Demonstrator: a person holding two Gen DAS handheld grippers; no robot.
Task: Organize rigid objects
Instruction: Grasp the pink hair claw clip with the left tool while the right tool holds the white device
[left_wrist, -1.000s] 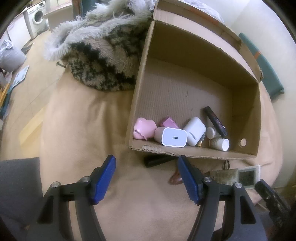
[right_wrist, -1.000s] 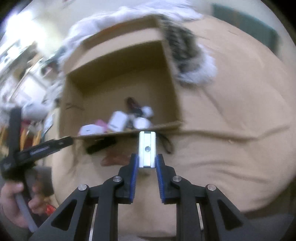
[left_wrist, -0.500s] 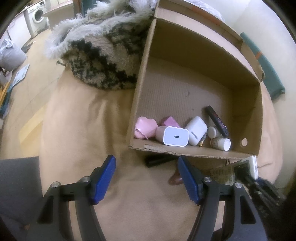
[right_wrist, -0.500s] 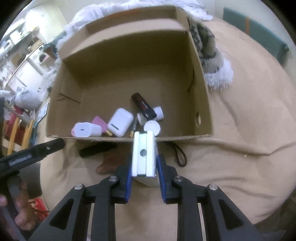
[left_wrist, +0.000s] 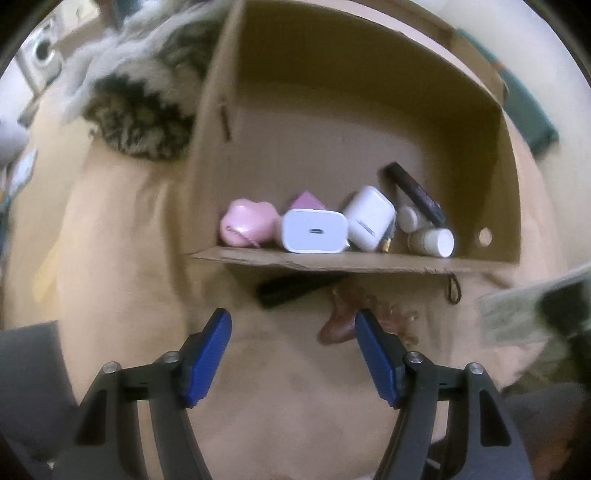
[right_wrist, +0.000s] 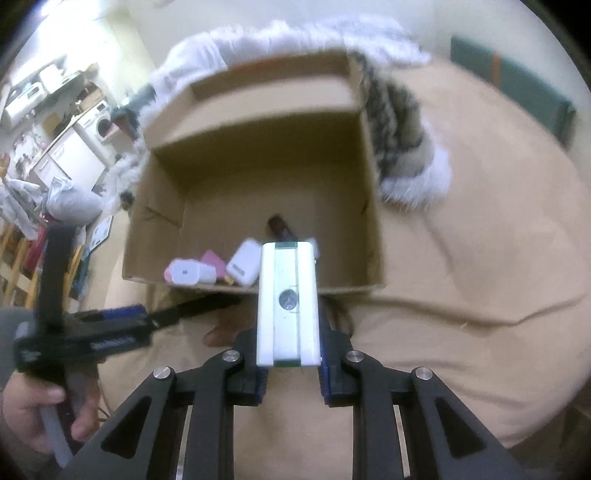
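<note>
The right gripper (right_wrist: 291, 373) pinches a white device (right_wrist: 288, 301) above the cardboard box's (right_wrist: 369, 206) near wall. At 9 o'clock, the left gripper (left_wrist: 291, 354) hangs spread, holding nothing.

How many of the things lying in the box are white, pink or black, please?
White: 4 (charger, case, two bottles)
Pink: 2 (heart, block)
Black: 1 (stick)
Total: 7, not counting a mostly hidden gold tip.

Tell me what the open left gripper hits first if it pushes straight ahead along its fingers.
Probably the tan blanket itself: the left gripper points steeply down at bare cloth. The flat black object and brown item lie just beyond; depth is uncertain.
</note>
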